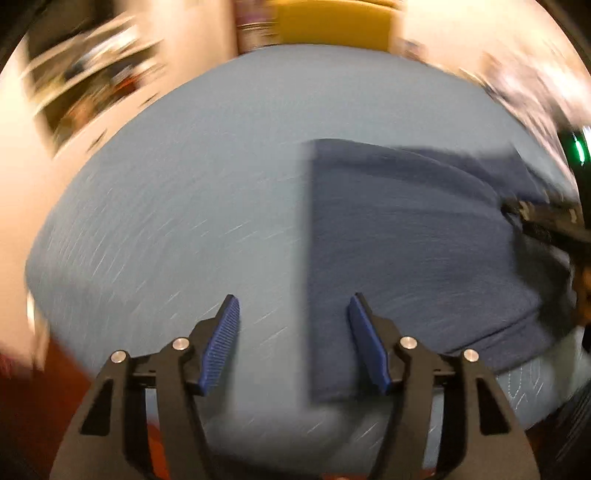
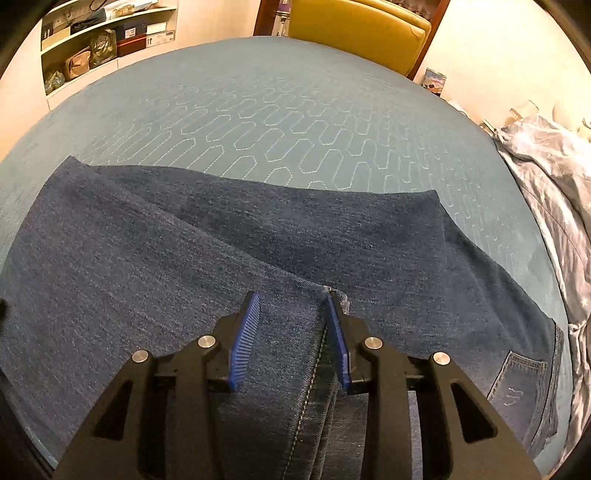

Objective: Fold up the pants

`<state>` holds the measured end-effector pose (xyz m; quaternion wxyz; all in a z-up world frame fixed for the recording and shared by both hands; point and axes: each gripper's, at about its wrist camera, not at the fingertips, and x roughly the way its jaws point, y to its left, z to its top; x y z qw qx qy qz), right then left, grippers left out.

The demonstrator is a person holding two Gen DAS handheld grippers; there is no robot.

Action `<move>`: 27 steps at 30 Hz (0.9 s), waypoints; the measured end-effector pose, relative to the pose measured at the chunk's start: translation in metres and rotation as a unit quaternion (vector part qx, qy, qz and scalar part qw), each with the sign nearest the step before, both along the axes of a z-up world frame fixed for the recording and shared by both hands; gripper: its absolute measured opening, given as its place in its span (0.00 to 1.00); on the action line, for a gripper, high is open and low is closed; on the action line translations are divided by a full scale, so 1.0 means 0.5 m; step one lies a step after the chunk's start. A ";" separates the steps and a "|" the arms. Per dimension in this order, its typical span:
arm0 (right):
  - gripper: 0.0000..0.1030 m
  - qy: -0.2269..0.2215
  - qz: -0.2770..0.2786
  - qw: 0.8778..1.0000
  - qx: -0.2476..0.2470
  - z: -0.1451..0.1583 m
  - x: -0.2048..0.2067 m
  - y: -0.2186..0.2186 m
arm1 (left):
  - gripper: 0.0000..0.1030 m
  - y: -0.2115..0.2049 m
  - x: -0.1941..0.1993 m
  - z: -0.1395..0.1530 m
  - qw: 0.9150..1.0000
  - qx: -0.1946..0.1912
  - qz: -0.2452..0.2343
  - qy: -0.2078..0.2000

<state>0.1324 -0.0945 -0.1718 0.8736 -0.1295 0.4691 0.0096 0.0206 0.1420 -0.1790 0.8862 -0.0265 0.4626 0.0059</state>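
Observation:
Dark blue jeans (image 2: 184, 251) lie folded over themselves on a teal quilted bed (image 2: 280, 114). My right gripper (image 2: 291, 299) is open, its fingers straddling a hemmed edge of the top layer; nothing is gripped. A back pocket (image 2: 524, 384) shows at the lower right. In the blurred left wrist view the jeans (image 1: 406, 240) lie to the right with a straight left edge. My left gripper (image 1: 293, 301) is open and empty above that edge, over the bed (image 1: 184, 206). The right gripper (image 1: 546, 218) shows at the far right.
A yellow chair (image 2: 354, 26) stands beyond the bed's far edge. Shelves with boxes and bags (image 2: 99, 40) are at the back left. A crumpled grey patterned blanket (image 2: 554, 177) lies along the bed's right side.

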 end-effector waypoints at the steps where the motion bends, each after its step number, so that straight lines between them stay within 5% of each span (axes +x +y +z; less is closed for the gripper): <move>1: 0.31 0.001 -0.002 1.000 0.004 0.006 0.000 -0.001 | 0.58 0.023 -0.020 0.007 0.999 -0.040 0.007 -0.008; 7: 0.31 -0.042 0.006 0.999 0.028 0.077 -0.083 -0.008 | 0.56 -0.005 -0.050 0.029 0.995 -0.077 -0.036 -0.050; 10: 0.31 -0.023 -0.005 0.999 0.038 0.059 -0.130 -0.010 | 0.43 -0.030 -0.036 -0.009 0.997 -0.058 -0.040 -0.023; 12: 0.31 -0.007 -0.012 1.000 0.027 0.027 -0.155 -0.010 | 0.43 -0.040 -0.033 -0.031 0.997 -0.054 -0.040 -0.023; 21: 0.34 -0.008 -0.003 1.000 0.001 -0.014 -0.171 0.003 | 0.44 -0.023 -0.035 -0.042 0.995 -0.100 -0.018 -0.020; 27: 0.34 -0.009 -0.003 1.000 -0.001 -0.013 -0.170 -0.001 | 0.33 -0.007 -0.045 -0.037 0.990 -0.142 -0.008 -0.013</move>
